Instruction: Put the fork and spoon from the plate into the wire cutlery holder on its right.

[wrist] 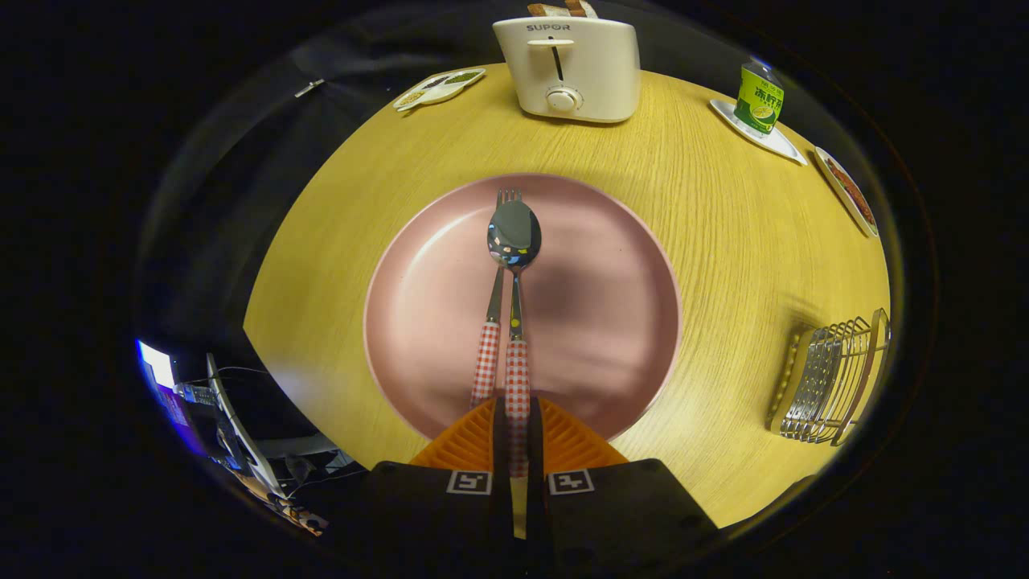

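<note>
In the gripper view, the hand-held gripper (517, 438) was closed on the spoon (514, 322) handle at lower centre, spoon and fork (492, 322) lying lengthwise straight ahead over the pink plate (611, 322), with the wire cutlery holder (828, 386) at lower right on the yellow desk (748, 241).

A staged dining corner in a recording booth is showing here: a round wooden table (723, 241) is carrying a white toaster (575, 72) with bread sticking up, a green bottle (759, 98) on a small tray, and snack dishes (438, 87) (monitors and cables (217, 402) are sitting just beside it).
</note>
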Tool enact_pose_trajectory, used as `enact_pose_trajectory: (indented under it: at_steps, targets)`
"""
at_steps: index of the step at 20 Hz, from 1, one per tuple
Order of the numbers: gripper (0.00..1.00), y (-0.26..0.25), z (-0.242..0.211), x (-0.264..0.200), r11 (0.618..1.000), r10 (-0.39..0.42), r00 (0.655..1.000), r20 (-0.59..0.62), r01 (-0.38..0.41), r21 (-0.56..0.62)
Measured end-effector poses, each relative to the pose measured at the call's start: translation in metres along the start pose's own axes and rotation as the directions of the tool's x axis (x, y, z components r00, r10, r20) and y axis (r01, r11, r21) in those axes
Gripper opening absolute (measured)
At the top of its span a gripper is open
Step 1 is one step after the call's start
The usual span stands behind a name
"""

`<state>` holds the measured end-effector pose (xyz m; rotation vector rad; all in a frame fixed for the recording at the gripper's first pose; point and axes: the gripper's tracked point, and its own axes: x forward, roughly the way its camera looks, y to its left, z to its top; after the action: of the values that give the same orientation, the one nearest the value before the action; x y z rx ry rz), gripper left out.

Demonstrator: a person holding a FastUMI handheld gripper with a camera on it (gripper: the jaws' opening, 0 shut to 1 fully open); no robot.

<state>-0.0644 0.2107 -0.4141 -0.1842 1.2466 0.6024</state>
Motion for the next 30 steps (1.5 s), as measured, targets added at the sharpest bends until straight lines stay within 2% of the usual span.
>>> enact_pose_trajectory:
  at_steps: [6,11,20,26,30]
  targets:
    - [0.11,-0.013,0.005,-0.030,0.999,0.023,0.999,0.039,-0.024,0.036]
    - [0.11,-0.035,0.001,-0.082,0.999,0.018,0.998,0.062,-0.021,0.038]
    - [0.11,-0.121,-0.009,-0.166,0.995,-0.093,0.993,0.075,0.095,-0.022]
    - [0.11,-0.165,-0.029,-0.208,0.990,-0.135,0.991,-0.013,0.134,-0.051]
    - [0.11,-0.203,-0.042,-0.227,0.979,-0.180,0.978,-0.101,0.169,-0.115]
